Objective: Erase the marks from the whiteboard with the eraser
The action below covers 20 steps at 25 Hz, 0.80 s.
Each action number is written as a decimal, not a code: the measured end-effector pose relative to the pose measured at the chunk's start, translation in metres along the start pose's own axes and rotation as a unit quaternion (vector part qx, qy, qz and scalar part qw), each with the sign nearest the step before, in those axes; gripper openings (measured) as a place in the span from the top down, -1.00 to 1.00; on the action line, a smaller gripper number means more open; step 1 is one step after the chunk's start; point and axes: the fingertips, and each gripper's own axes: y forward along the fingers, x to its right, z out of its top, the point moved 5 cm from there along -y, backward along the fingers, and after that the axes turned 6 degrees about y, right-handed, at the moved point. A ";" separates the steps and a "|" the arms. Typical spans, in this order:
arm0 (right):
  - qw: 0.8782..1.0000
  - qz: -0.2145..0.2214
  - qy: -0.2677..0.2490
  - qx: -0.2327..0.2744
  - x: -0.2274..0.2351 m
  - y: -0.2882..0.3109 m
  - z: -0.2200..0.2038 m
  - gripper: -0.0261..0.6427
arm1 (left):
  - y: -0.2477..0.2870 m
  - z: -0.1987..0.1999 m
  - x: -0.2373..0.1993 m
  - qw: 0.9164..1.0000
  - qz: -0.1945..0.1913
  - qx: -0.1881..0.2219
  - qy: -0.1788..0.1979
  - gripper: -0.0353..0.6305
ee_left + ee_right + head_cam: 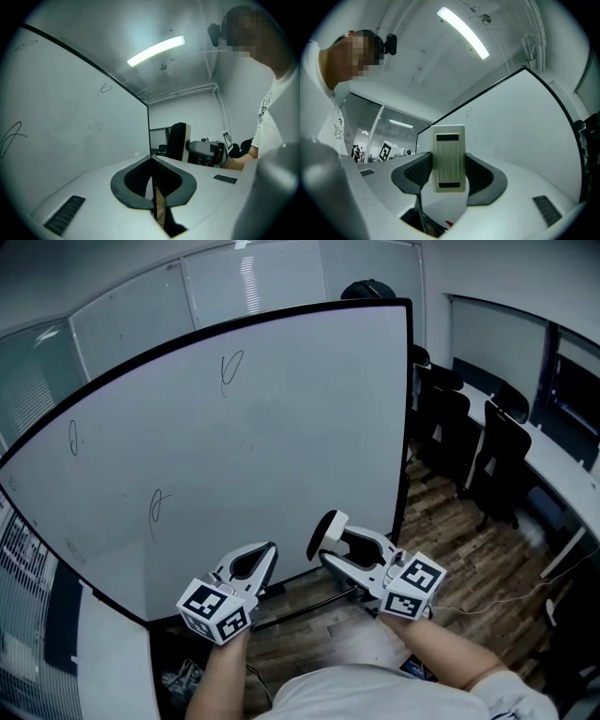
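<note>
A large whiteboard stands in front of me, with three dark scribbles: one at the top middle, one at the left and one lower down. My right gripper is shut on a white eraser with a black felt face, held off the board near its lower right corner. In the right gripper view the eraser sits upright between the pads. My left gripper is shut and holds nothing, below the board's bottom edge; its jaws meet tip to tip.
Black office chairs and a long white desk line the right side. A wooden floor lies under the board. Glass partitions rise behind the board. A white surface and dark items lie at the lower left.
</note>
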 end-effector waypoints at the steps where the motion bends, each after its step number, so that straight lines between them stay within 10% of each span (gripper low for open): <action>1: 1.000 0.000 -0.006 0.003 0.002 0.013 0.006 0.23 | 0.001 0.008 -0.009 1.000 -0.006 0.002 0.001 0.88; 20: 0.993 -0.011 -0.112 -0.027 0.022 0.164 0.089 0.23 | 0.015 0.069 -0.106 0.995 -0.084 0.004 0.050 0.88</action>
